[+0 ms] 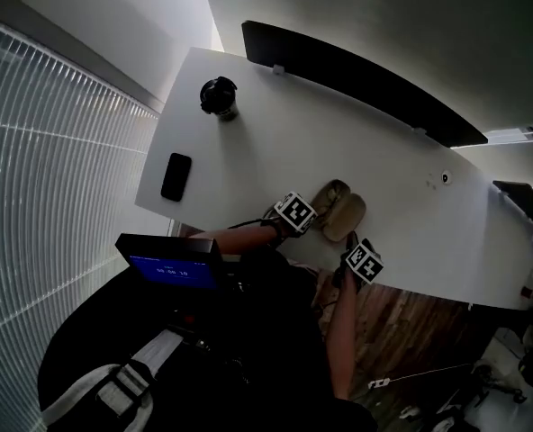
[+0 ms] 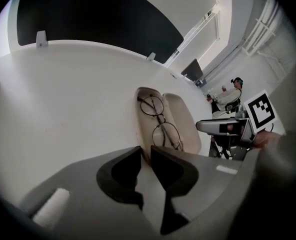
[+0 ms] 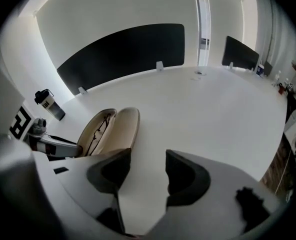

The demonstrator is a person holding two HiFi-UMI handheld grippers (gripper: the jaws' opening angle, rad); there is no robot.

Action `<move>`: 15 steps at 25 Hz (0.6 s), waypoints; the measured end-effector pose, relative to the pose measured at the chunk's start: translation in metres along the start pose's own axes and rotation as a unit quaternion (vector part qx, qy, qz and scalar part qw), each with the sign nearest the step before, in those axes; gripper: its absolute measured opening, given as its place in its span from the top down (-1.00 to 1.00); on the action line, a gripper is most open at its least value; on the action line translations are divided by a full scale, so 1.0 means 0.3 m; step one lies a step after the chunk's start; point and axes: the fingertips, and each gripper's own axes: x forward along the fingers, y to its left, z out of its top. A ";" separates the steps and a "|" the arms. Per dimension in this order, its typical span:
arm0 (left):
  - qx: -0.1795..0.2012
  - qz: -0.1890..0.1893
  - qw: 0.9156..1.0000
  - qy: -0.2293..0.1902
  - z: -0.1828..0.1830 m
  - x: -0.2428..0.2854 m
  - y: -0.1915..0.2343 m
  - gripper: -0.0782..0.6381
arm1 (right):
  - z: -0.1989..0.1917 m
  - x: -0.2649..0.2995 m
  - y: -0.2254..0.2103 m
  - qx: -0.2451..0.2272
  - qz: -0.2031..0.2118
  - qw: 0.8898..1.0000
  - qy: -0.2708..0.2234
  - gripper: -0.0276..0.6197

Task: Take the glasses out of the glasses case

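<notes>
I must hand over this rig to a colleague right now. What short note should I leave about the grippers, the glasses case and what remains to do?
Left gripper: jaws only a little apart, at the near end of the glasses case, gripping nothing.
Right gripper: jaws wide apart, empty, above the table beside the case.
Things: the case lies open on the white table; the glasses lie inside the half on the left gripper's side.
Done: case is open.
Left: lift the glasses out.
</notes>
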 end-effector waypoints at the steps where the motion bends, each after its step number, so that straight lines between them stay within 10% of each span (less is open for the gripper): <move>1: 0.001 0.001 1.000 0.007 -0.008 0.003 0.005 0.58 | 0.008 0.008 0.008 -0.010 0.000 1.000 0.002 0.20; 15: -0.079 -0.010 0.996 0.039 -0.020 0.005 0.029 0.54 | 0.173 0.087 0.093 -0.120 0.002 0.993 -0.009 0.39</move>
